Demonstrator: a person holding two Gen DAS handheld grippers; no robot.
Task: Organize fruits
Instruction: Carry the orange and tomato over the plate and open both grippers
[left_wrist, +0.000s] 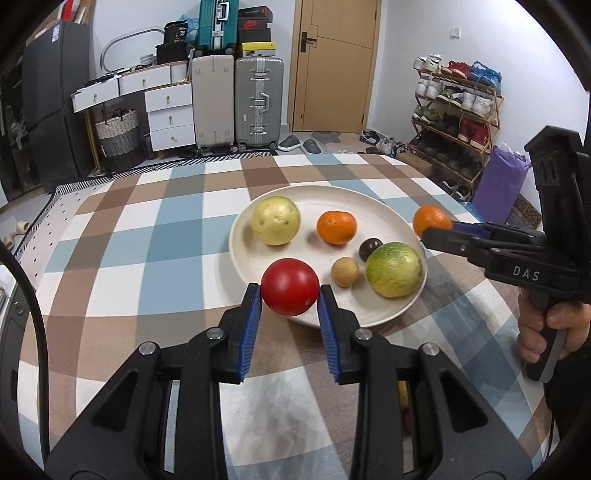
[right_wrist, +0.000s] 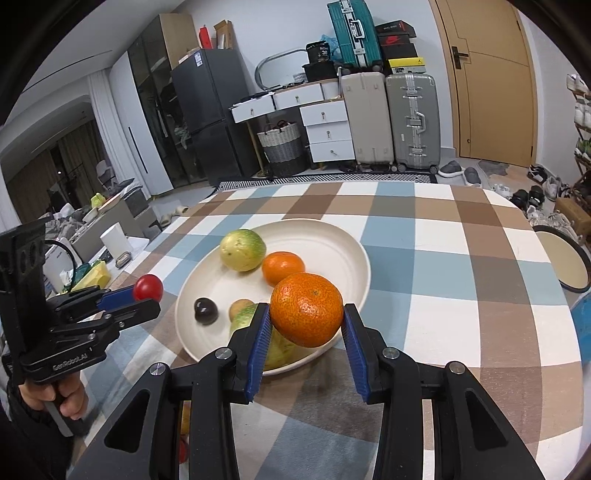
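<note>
I am looking along two hand-held tools over a table (left_wrist: 147, 236) covered in a blue, brown and white checked cloth. My left tool (left_wrist: 290, 295) has its blue pads pinching a smooth red tomato (left_wrist: 290, 286), which hangs over the near rim of a wide cream plate (left_wrist: 332, 199). From the other camera, that tomato sits at the tip of the left tool, just left of the plate's edge.

My right tool (right_wrist: 306, 314) has its pads clamped on a tangerine (right_wrist: 306, 308), one on each side, held above the near part of the plate. In the left view this tool reaches in from the right, with the tangerine just past the plate's right rim, and a person's hand (left_wrist: 543, 332) grips the handle.

On the plate lie five fruits. A pale yellow guava (left_wrist: 275, 220) sits at the far left. A second tangerine (left_wrist: 337, 227) sits near the middle. A small dark round fruit (left_wrist: 370, 249) lies to its right, touching or nearly touching a larger green-yellow guava (left_wrist: 394, 269) at the right rim. A small tan round fruit (left_wrist: 344, 272) lies just beside that green-yellow guava, between it and the tomato.

Beyond the table stand suitcases (left_wrist: 236, 103), a white set of drawers (left_wrist: 170, 114), a wooden door (left_wrist: 336, 66) and a shoe rack (left_wrist: 454, 107).
</note>
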